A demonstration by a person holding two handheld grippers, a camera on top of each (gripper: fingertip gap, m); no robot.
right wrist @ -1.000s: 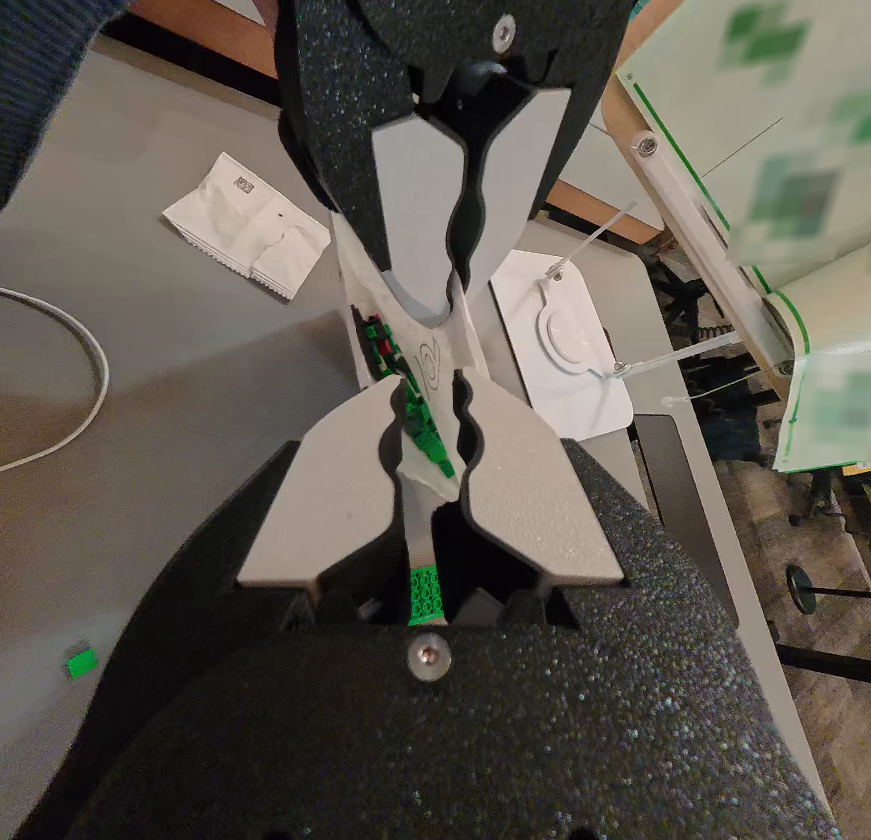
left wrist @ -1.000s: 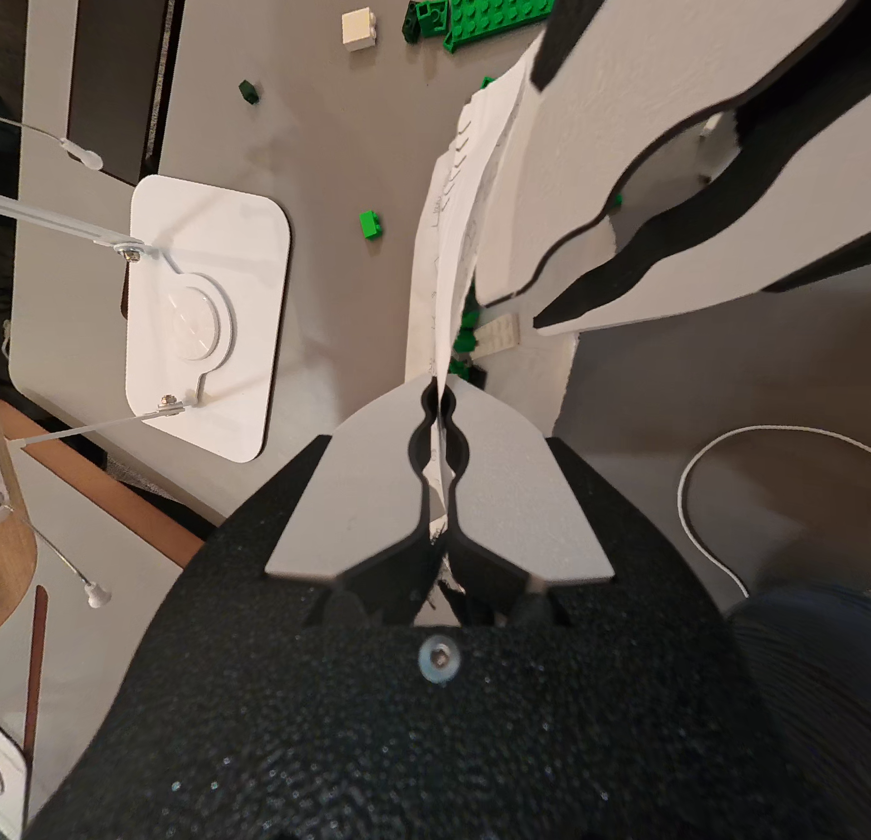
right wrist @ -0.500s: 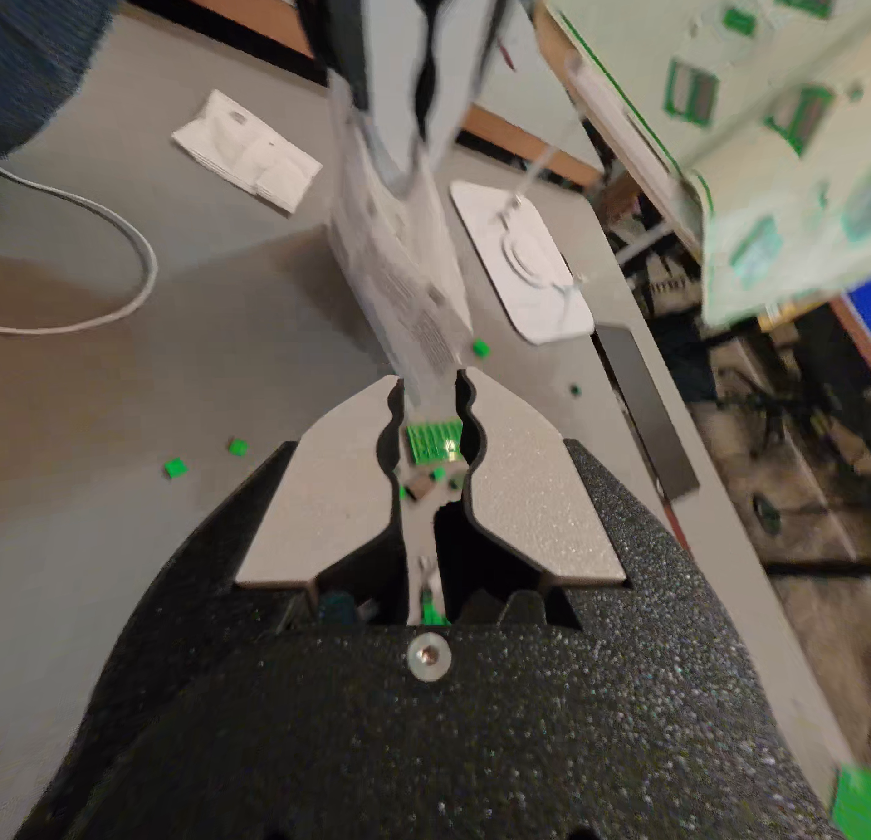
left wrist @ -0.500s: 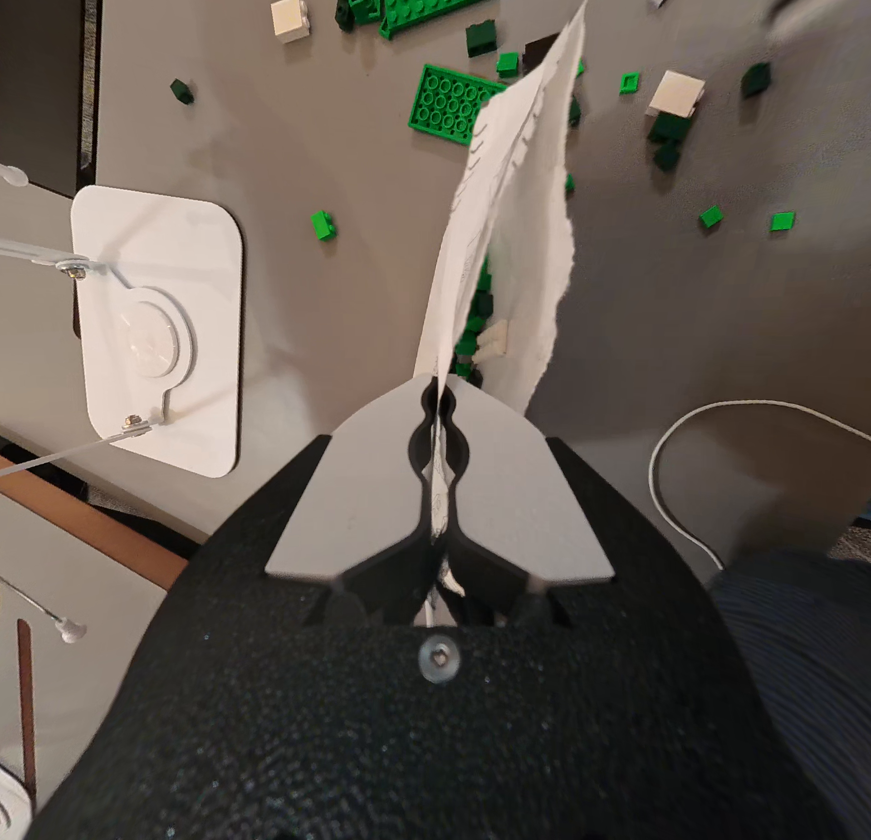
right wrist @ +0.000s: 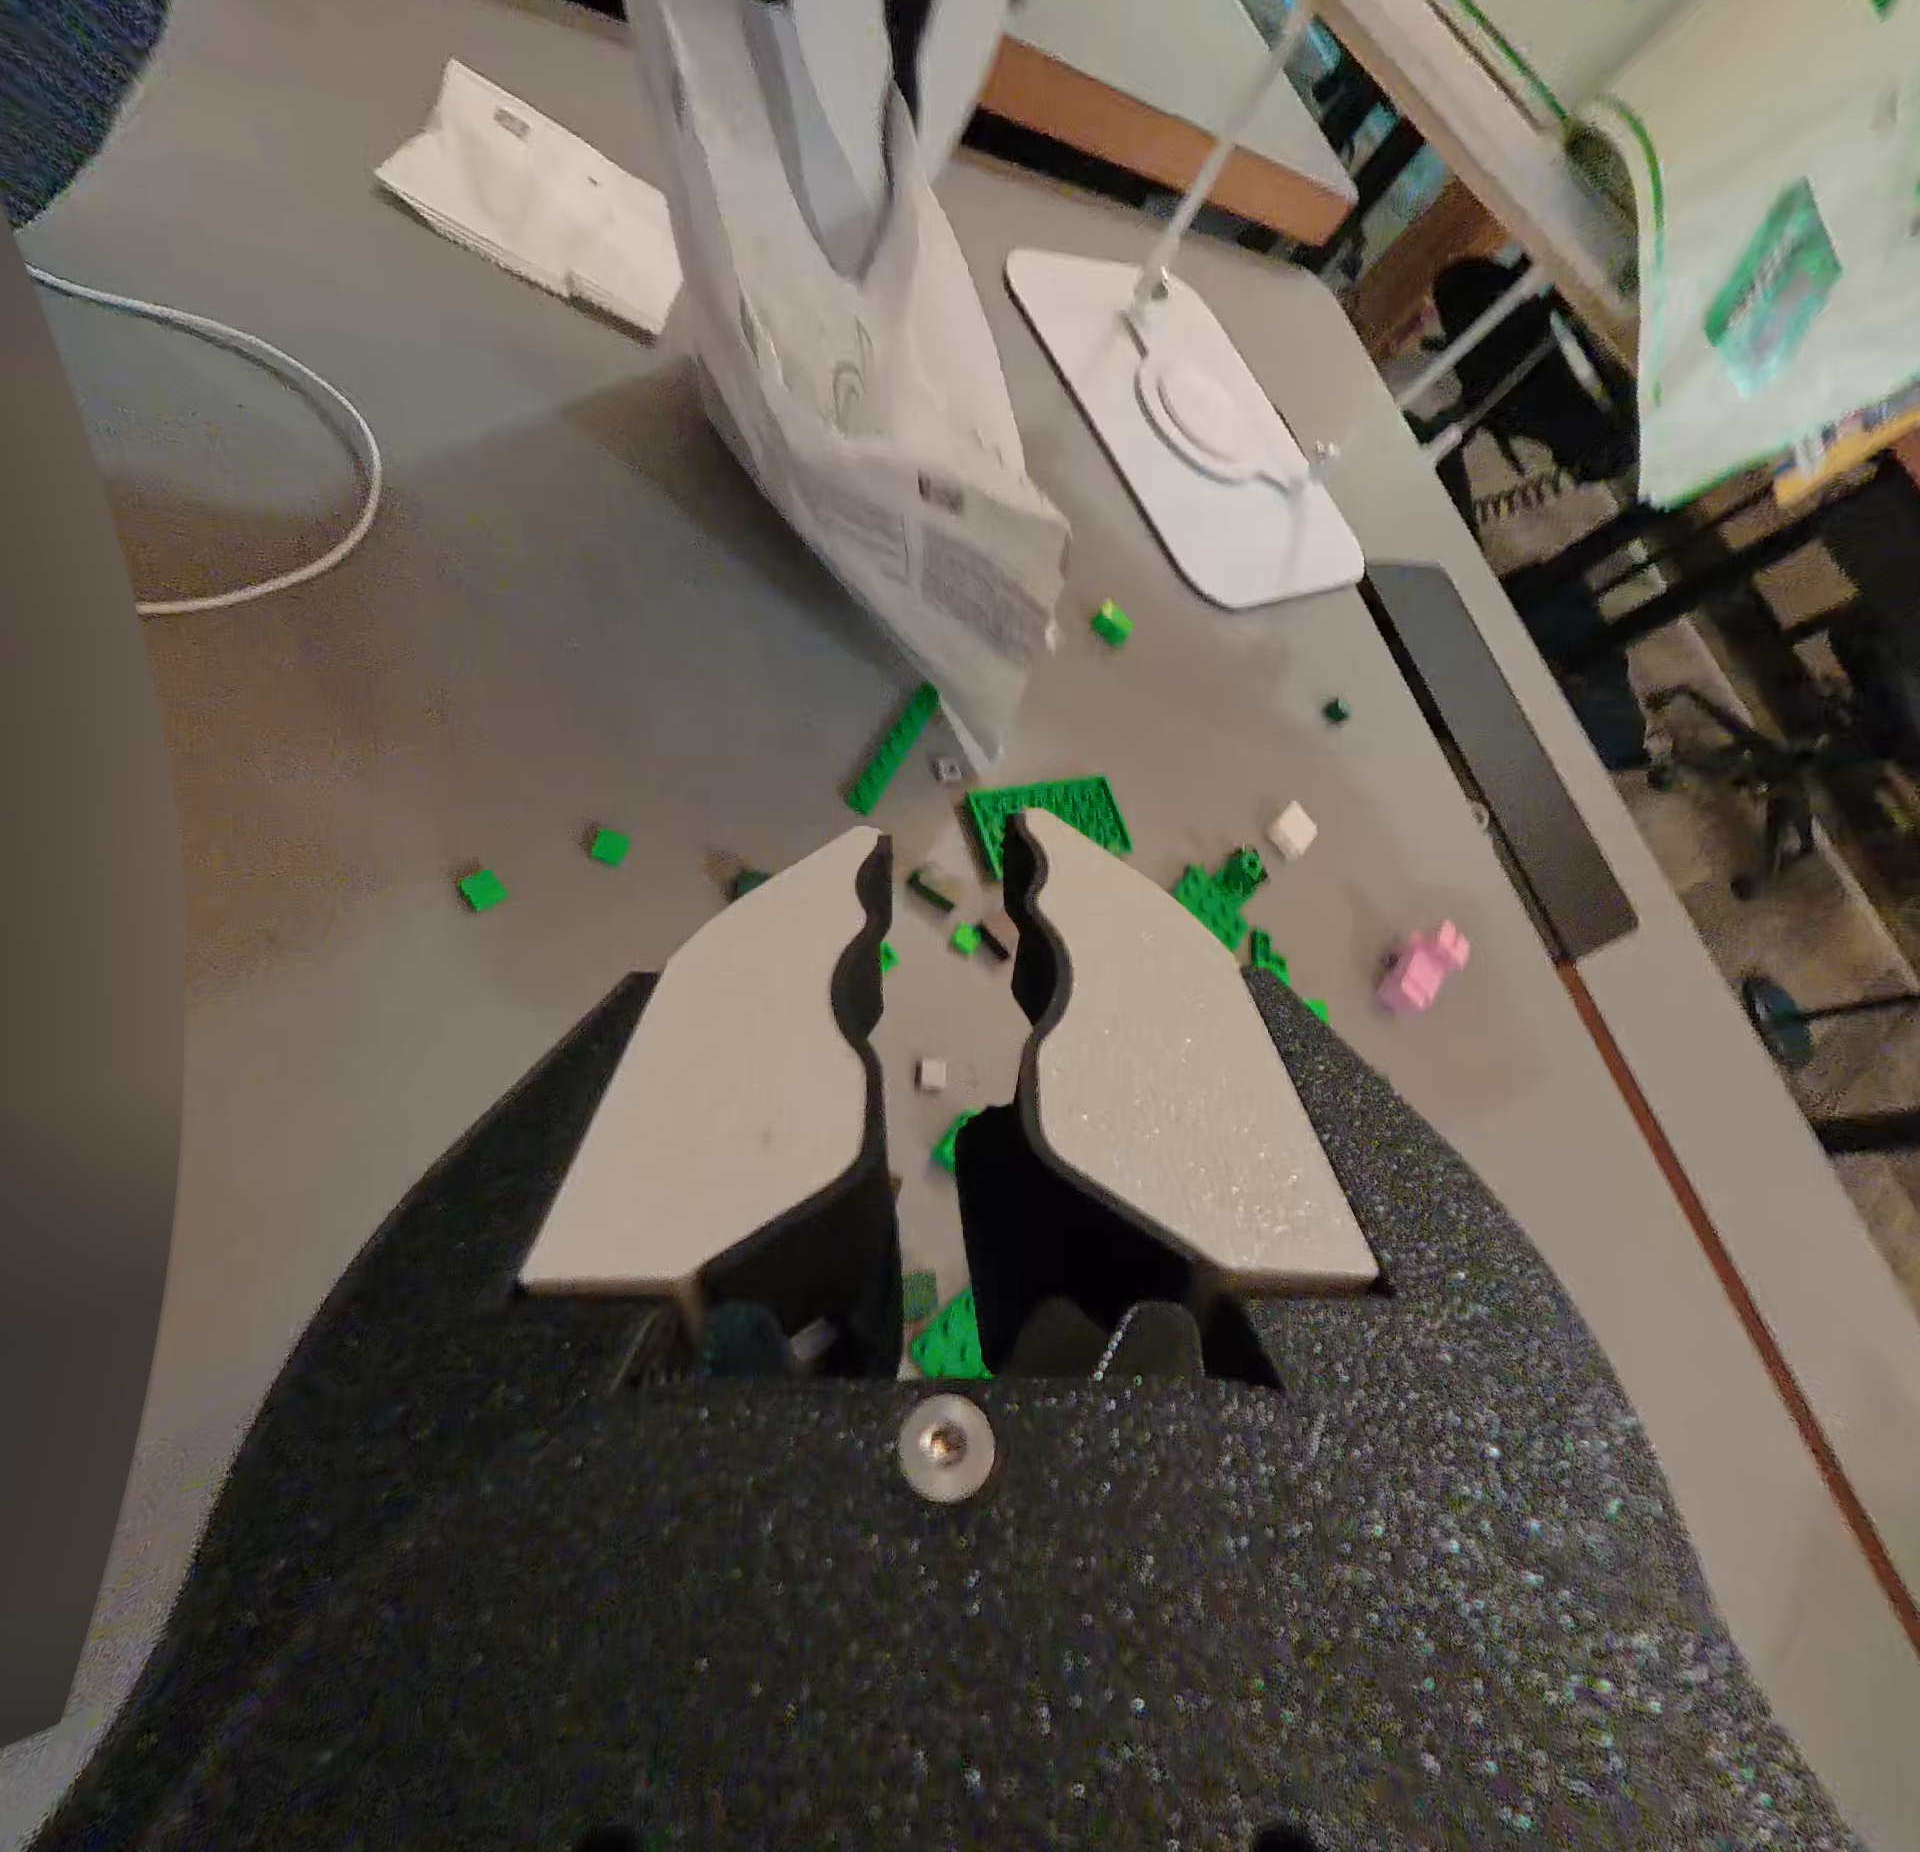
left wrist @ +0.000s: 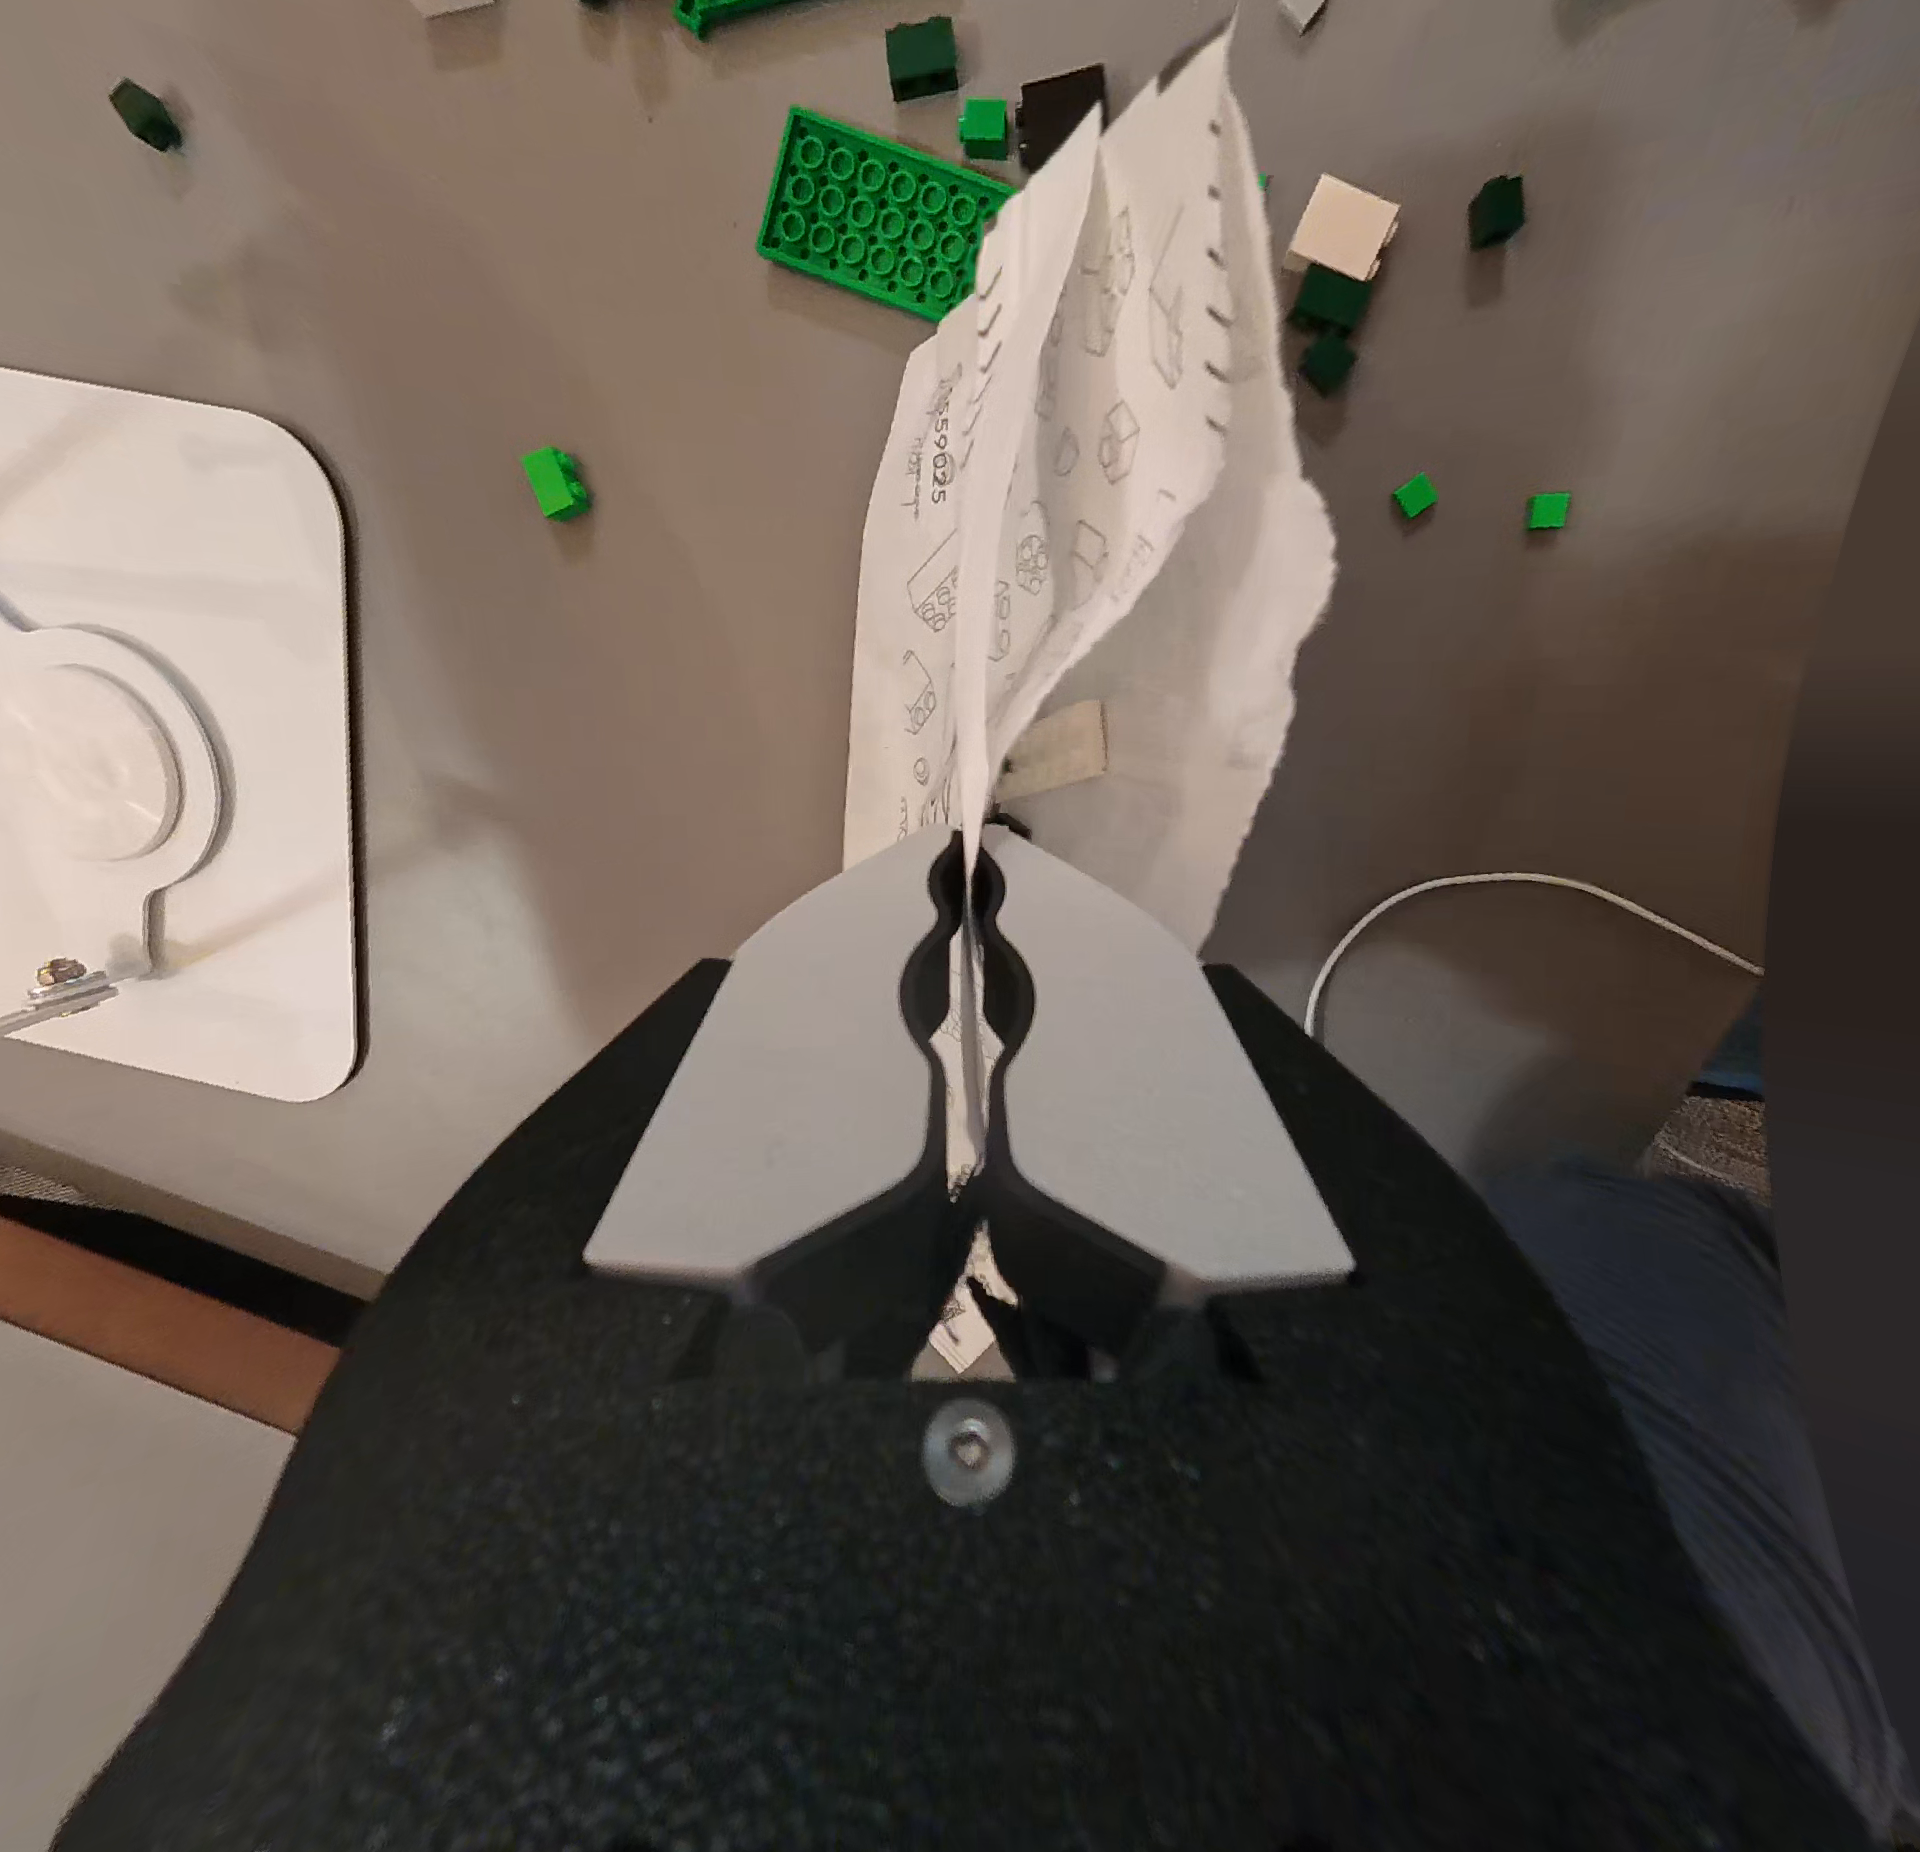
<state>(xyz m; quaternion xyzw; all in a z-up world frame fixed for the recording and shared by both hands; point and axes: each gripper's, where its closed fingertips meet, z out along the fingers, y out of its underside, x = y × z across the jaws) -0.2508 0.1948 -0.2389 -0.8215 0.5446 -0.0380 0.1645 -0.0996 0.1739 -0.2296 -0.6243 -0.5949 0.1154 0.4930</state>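
Torn white paper bag (left wrist: pixel 1101 514) hanging mouth-down above scattered green bricks (right wrist: pixel 1049 820), seemingly emptied.

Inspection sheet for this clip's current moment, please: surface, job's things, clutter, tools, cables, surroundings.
Surface: grey table.
Job's things: torn white paper bag hanging open end down; green bricks and a pink piece scattered below it.
Clutter: second white packet; white stand base.
Tools: left tool shut on the bag; right tool open, empty.
Cables: white cable looping on the table.
Surroundings: chair bases on the floor, blurred.
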